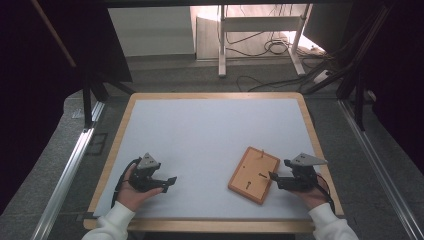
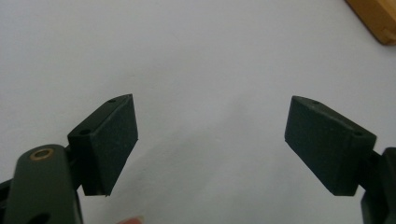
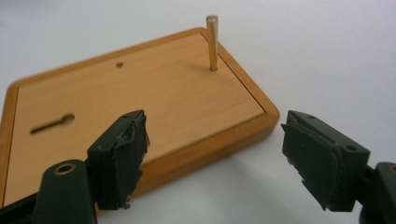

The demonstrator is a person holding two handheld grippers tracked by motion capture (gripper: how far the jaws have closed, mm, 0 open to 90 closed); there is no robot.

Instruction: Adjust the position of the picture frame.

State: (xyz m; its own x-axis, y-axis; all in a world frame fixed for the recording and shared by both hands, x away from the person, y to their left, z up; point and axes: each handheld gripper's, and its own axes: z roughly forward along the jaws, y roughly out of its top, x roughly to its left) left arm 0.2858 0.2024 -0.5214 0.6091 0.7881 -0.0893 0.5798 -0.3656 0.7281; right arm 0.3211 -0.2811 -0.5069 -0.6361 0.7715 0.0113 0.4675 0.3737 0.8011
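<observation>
Two claws on the counter (image 1: 210,130), one per hand, both near the near edge. Left claw (image 1: 170,182) sits at near left, jaws spread apart with bare white surface between them; nothing held. Right claw (image 1: 272,176) sits at near right, jaws also standing wide apart, nothing clamped. Wooden board (image 1: 254,174) lies flat on the white surface just left of the right claw, tilted a bit off the counter's edges. In the right gripper view the board's near right corner (image 3: 261,116) sits between and just beyond the jaws; left jaw overlaps the board's edge in the picture, contact cannot be told. Thin wooden peg (image 3: 212,43) stands upright near the board's far corner. Keyhole slot (image 3: 51,123) cut in the board's face, small round hole (image 3: 119,64) farther back. Peg and raised rim are what stand in the way on the board's top. Left gripper view catches one corner of the board (image 2: 373,18) at upper right, well apart from that claw. Beyond the counter: grey floor, loose cables (image 1: 270,47), white frame legs (image 1: 221,45).
</observation>
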